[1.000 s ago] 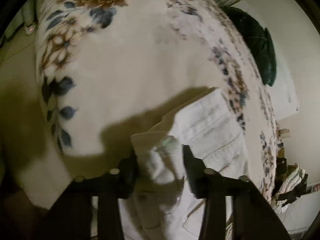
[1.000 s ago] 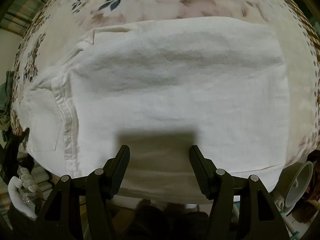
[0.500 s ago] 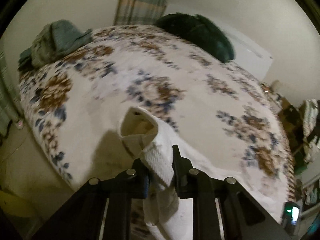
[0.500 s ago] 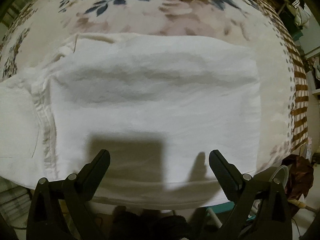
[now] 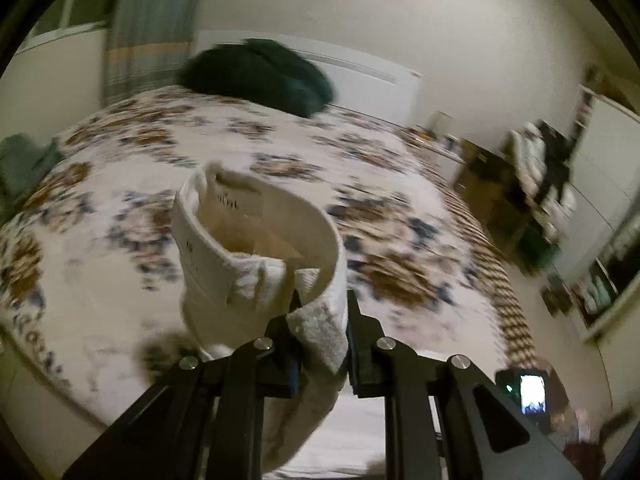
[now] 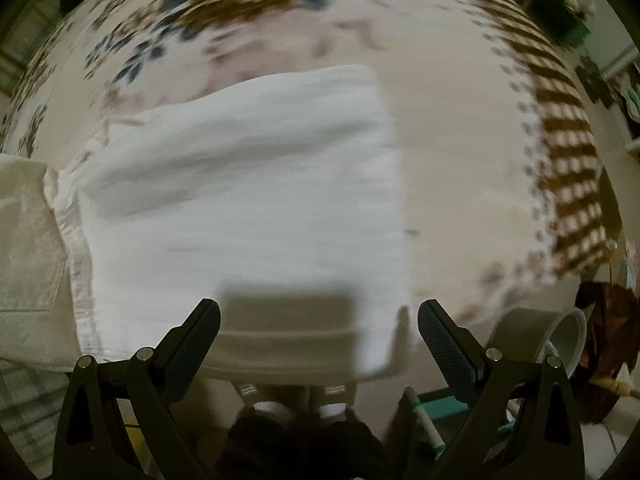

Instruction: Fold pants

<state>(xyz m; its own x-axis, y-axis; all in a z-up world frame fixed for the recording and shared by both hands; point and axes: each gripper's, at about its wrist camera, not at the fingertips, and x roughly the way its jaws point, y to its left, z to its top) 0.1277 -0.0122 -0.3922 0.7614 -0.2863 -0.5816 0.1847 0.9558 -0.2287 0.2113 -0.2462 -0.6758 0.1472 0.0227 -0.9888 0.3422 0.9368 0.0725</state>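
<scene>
Item, white pants [image 6: 240,208]: mostly folded flat on the near edge of the floral bed [image 6: 460,180], waistband end raised and clamped between left gripper [image 5: 320,312] fingers, last fold judged outstanding; right gripper [image 6: 319,320] fingers spread wide, empty, above the near hem.

pants [image 6: 240,200]: 1 | bedspread [image 5: 400,248]: 1 | dark pillow [image 5: 260,72]: 1 | tape roll [image 6: 556,336]: 1
</scene>
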